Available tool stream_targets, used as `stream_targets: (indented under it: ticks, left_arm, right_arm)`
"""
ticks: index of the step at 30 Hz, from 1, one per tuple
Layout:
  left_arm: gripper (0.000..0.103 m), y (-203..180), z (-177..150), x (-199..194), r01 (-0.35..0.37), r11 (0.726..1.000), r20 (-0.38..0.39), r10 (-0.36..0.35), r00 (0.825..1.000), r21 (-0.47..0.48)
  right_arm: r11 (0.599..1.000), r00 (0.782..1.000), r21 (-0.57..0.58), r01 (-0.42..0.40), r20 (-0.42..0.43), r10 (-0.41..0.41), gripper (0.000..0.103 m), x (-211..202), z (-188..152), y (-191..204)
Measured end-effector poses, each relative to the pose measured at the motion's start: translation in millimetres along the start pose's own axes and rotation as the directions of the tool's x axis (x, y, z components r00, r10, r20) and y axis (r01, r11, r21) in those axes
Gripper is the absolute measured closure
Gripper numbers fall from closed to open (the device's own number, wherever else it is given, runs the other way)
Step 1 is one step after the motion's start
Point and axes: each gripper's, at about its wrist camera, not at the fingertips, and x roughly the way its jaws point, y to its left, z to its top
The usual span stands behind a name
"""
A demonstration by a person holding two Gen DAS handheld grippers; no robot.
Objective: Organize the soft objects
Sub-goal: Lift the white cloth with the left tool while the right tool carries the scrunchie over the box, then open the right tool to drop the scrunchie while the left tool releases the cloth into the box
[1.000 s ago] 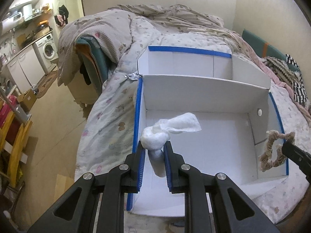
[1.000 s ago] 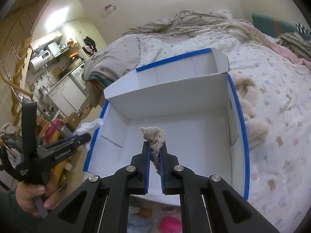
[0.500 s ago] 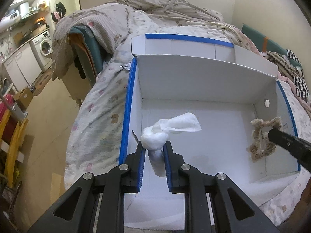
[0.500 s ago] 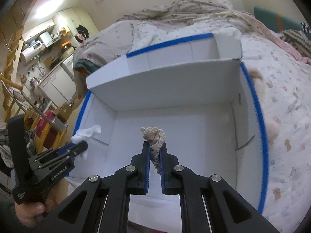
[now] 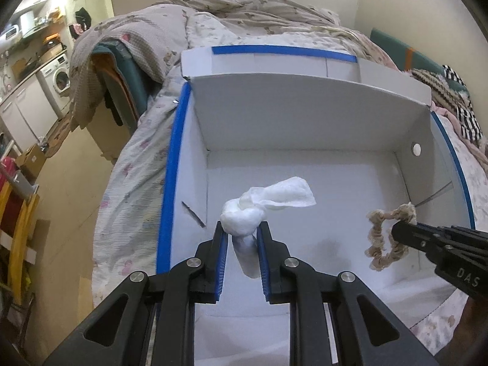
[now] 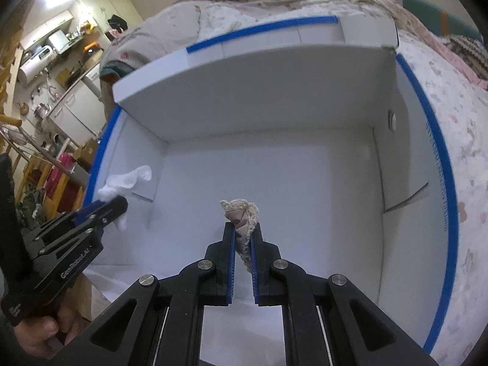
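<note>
A knotted white cloth (image 5: 244, 213) is pinched in my left gripper (image 5: 242, 228), which is shut on it above the left side of a white box (image 5: 305, 128) with blue-taped rims. A beige scrunchie (image 6: 241, 213) is clamped in my right gripper (image 6: 242, 228), held over the box floor. The left wrist view shows the scrunchie (image 5: 387, 238) dangling as a loop from the right gripper's tip (image 5: 399, 231). In the right wrist view the white cloth (image 6: 125, 183) sticks out of the left gripper (image 6: 116, 206) near the box's left wall.
The box (image 6: 305, 164) lies on a bed with a patterned sheet (image 5: 137, 183) and a heaped quilt (image 5: 244, 9). A hand (image 6: 39, 338) holds the left gripper's handle. Left of the bed are the floor, a washing machine (image 5: 59, 77) and kitchen units.
Both grippers have sunk toward the box with their loads, so the box fills more of each view. The right gripper has come nearer the left one over the box floor.
</note>
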Motion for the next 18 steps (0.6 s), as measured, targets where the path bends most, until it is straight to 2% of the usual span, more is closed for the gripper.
stream_targets:
  ticks: [6,18]
  left_arm:
    - [0.086,-2,2,9,-0.002,1.0,-0.016,0.002,1.0,0.002]
    - [0.085,-3,2,14,-0.008,1.0,-0.026,0.008,1.0,0.003]
  right_arm:
    - [1.0,0.998,0.023,0.01,-0.059,-0.009,0.093,13,-3,-5]
    - [0.999,0.996,0.043,0.019,-0.09,-0.015,0.092,18,-4,-7]
